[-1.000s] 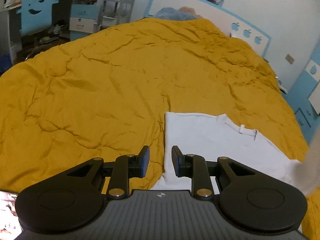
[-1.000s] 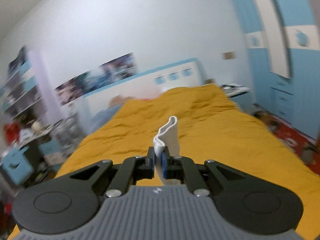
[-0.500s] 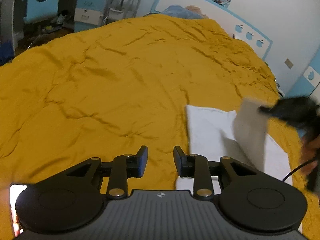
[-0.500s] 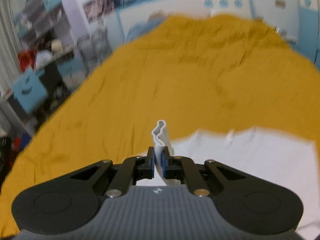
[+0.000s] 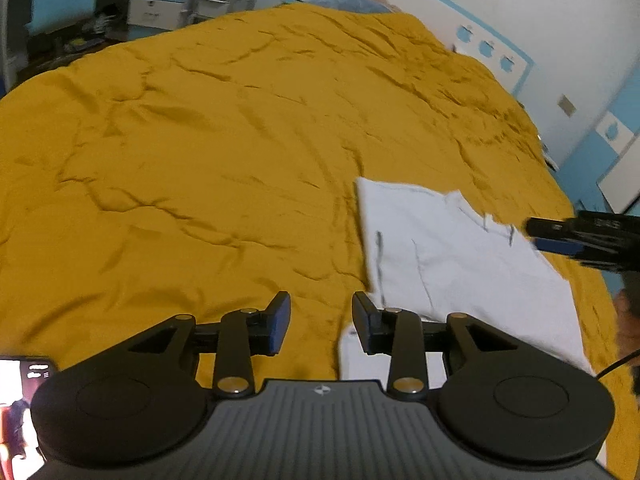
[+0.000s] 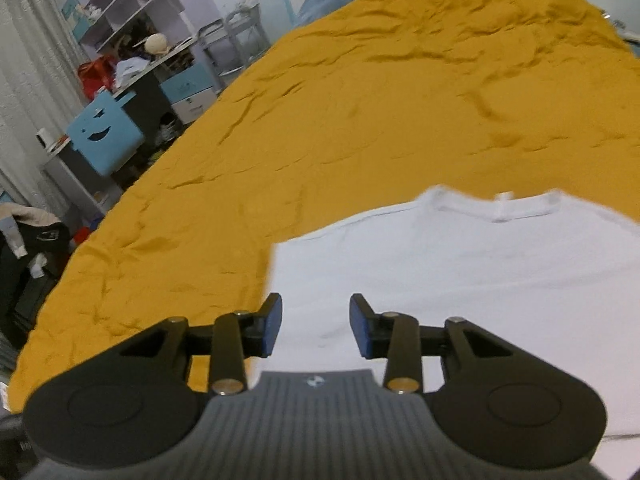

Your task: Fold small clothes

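A white t-shirt [image 5: 452,256] lies flat on the mustard bedspread [image 5: 224,136], its side folded in to a straight left edge. My left gripper [image 5: 321,325] hovers at that edge near the shirt's lower corner, jaws opening, nothing between them. In the right wrist view the shirt [image 6: 472,276] fills the lower right, neckline at the far side. My right gripper [image 6: 315,330] hangs over the cloth near its left edge, jaws opening, the fabric free of the pads. The right gripper [image 5: 560,236] also shows at the right edge of the left wrist view.
The bedspread [image 6: 360,92] stretches far to the headboard. Left of the bed stand a desk with a blue smiley chair [image 6: 105,136], shelves [image 6: 132,8] and a drawer unit. Blue cupboards [image 5: 616,160] line the right wall. A phone screen [image 5: 24,392] glows at lower left.
My right gripper swung down from high above the bed with a pinched fold of white cloth, laid it on the shirt and opened. My left gripper widened and drifted left of the shirt's edge.
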### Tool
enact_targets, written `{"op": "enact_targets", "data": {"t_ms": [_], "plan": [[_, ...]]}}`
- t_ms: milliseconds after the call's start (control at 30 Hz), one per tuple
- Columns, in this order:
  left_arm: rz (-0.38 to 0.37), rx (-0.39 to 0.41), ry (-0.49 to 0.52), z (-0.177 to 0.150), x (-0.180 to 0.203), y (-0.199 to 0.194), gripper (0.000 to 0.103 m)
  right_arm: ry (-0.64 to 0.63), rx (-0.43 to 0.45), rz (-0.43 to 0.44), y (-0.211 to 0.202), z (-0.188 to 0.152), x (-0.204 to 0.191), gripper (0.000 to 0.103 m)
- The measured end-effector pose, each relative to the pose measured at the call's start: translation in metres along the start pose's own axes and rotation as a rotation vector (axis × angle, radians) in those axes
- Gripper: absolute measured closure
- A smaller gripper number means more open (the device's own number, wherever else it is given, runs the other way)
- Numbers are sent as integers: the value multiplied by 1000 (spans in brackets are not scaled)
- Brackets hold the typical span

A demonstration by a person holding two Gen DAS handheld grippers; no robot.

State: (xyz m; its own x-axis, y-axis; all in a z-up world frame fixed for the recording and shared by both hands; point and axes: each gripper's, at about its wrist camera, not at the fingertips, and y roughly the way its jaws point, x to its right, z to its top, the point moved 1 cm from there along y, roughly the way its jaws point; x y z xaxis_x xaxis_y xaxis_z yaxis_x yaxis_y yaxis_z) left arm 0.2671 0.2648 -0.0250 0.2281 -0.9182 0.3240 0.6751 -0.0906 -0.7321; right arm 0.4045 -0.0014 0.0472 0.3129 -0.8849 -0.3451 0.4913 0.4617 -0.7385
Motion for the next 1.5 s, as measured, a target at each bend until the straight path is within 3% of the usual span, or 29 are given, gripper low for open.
{"op": "enact_targets", "data": {"t_ms": [133,300,467,567,633,700,733,800,833,933,1100,1300,1367,1500], "plan": [[2,-27,61,-8,14,13,61,5,12,-66,-48,-11,69,68],[9,-72,146,-18,26,36,58,13,2,-197,-100,-54,160,68],[-17,-136,82,-29,21,64,58,4,-42,-340,-126,-103,235,68],[11,-159,91,-37,25,76,58,14,-68,-353,-129,-122,261,68],[45,-151,109,-39,29,80,68,-4,-74,-350,-126,-131,268,68],[48,-148,86,-38,28,83,78,-50,-59,-409,-122,-137,273,69],[41,-144,68,-37,27,83,93,-53,-51,-431,-118,-139,274,77],[32,-124,50,-35,28,79,99,-8,-35,-410,-113,-136,282,102],[38,-109,61,-34,30,77,99,11,-22,-397,-110,-134,283,102],[73,-103,110,-34,35,74,100,23,28,-387,-112,-129,285,103],[152,-191,162,-43,40,104,99,205,-30,-364,-100,-146,318,103],[155,-192,176,-40,41,92,92,197,-36,-362,-100,-144,313,103],[129,-203,197,-40,43,79,91,173,-37,-347,-112,-144,308,96],[95,-204,300,-44,53,50,74,126,-37,-301,-142,-149,294,82]]}}
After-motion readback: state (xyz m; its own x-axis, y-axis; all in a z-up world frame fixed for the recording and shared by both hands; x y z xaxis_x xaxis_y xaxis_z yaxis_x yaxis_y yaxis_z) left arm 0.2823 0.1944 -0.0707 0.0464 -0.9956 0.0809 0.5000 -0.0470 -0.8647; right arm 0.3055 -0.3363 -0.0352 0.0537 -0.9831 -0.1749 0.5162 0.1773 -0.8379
